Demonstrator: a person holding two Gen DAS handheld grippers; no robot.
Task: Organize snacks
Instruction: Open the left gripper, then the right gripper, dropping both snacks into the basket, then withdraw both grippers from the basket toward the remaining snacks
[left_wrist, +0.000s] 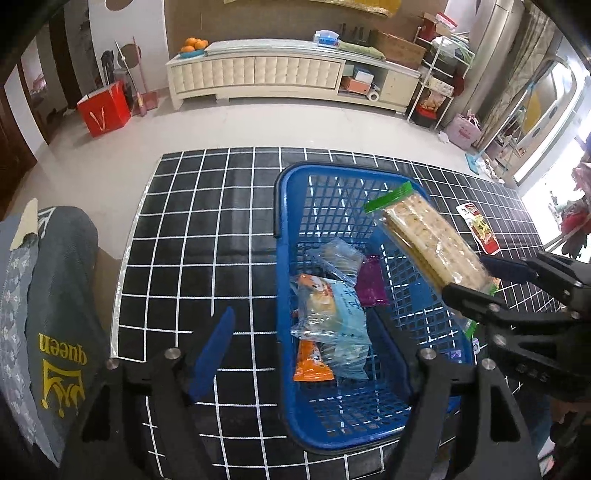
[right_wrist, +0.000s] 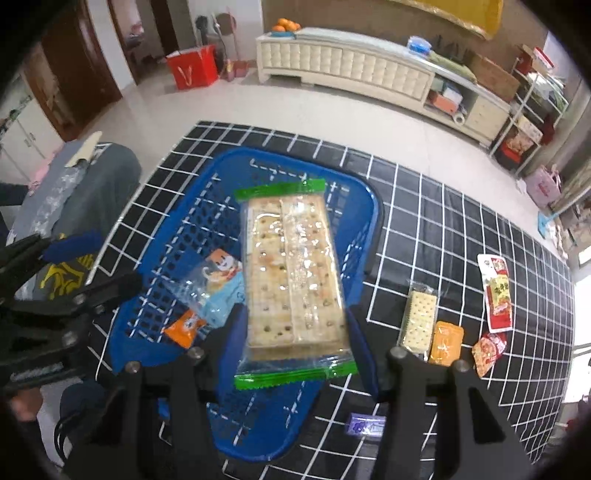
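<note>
Right gripper (right_wrist: 293, 339) fingers clamp the cracker pack (right_wrist: 291, 273) near its end, over the basket (left_wrist: 284, 206): light, brittle, slippery film. Left gripper (left_wrist: 306, 354) fingers apart, empty.

Red gift bag (left_wrist: 104, 110), oranges (left_wrist: 193, 45), cabinet (left_wrist: 280, 74)

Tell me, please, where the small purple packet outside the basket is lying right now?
In the right wrist view, the purple packet lies on the checked tablecloth, just off the blue basket's near right corner, nearer the camera than the loose snacks.
</note>
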